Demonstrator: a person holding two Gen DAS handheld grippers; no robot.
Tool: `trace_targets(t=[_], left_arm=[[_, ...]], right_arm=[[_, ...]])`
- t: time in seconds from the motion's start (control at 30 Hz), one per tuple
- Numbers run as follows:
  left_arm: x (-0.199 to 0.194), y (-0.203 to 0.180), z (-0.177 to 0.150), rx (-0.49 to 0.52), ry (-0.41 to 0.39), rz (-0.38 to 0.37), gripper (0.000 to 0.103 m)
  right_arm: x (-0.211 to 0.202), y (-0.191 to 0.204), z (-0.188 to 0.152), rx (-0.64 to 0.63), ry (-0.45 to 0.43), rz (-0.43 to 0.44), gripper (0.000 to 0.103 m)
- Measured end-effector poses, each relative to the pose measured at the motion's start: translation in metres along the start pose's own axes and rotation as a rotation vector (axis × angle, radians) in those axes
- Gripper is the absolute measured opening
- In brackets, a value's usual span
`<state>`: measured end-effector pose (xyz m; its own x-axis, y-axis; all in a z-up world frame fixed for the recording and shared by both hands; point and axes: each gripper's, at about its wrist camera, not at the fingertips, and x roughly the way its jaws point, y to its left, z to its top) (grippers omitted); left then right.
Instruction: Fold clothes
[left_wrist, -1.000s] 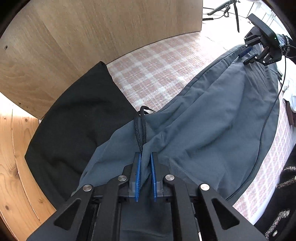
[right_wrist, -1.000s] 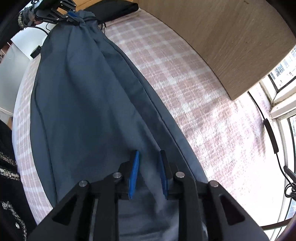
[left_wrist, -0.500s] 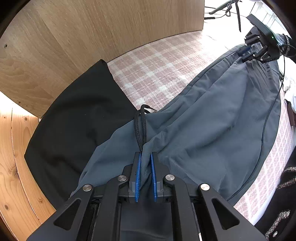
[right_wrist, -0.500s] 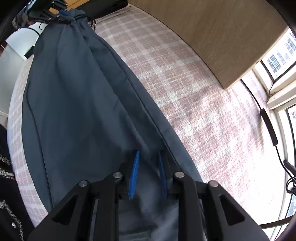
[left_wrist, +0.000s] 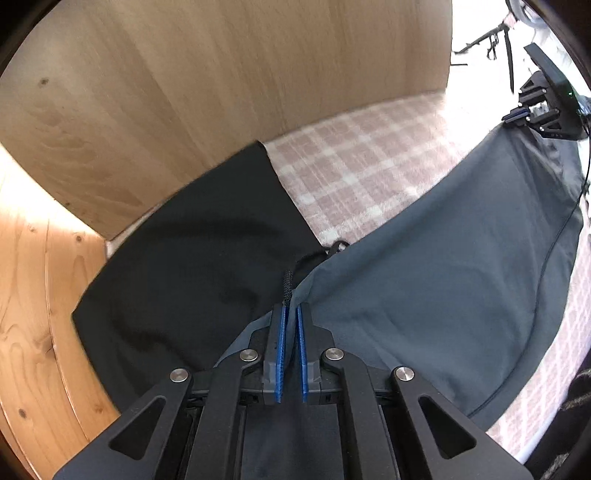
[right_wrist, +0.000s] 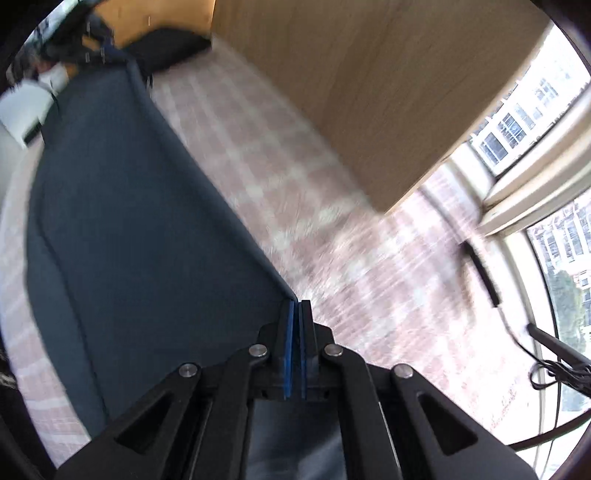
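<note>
left gripper (left_wrist: 290, 314) – pinches trousers (left_wrist: 443, 277) waistband | right gripper (right_wrist: 296, 308) – clamps hem

The right tool (right_wrist: 295, 308), open a second ago, now pinches the hem end of the slate-grey fabric trousers (right_wrist: 147, 236). The trousers now stretch taut, lifted between it and the left tool (left_wrist: 290, 314).

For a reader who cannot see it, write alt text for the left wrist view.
The left tool is shut on the waistband of grey trousers, whose black cord sticks up. The trousers stretch across a pink checked cover to the right tool; black cloth lies beside them.
</note>
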<state>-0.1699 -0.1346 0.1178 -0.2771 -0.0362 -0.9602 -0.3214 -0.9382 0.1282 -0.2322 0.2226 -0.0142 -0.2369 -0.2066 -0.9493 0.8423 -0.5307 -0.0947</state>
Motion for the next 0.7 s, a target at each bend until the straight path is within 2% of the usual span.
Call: trace_targets(t=[0.1,0.2,0.33,0.47,0.57,0.6,0.7], left_arm=[[-0.002,0.008,0.001,-0.041,-0.009,0.034,0.017],[-0.028,0.019,-0.005,-0.087,-0.068,0.04,0.018],[-0.078,0.026,-0.027,-0.122,-0.162,0.053,0.018],[-0.121,0.024,-0.06,-0.167,-0.227,0.05,0.017],[-0.145,0.0,-0.089,-0.16,-0.269,0.028,0.017],[-0.147,-0.014,-0.097,-0.151,-0.277,0.012,0.017],[-0.146,-0.064,-0.121,-0.118,-0.303,-0.066,0.018]], right_arm=[[0.016,0.01,0.011,-0.01,0.032,-0.022,0.003],[-0.011,0.001,0.018,0.077,-0.018,-0.008,0.004],[-0.084,-0.009,0.013,0.216,-0.2,0.014,0.007],[-0.16,-0.006,-0.011,0.365,-0.377,0.079,0.008],[-0.202,0.01,-0.031,0.42,-0.46,0.107,0.011],[-0.209,0.023,-0.041,0.427,-0.476,0.112,0.015],[-0.223,0.062,-0.086,0.467,-0.481,0.151,0.017]])
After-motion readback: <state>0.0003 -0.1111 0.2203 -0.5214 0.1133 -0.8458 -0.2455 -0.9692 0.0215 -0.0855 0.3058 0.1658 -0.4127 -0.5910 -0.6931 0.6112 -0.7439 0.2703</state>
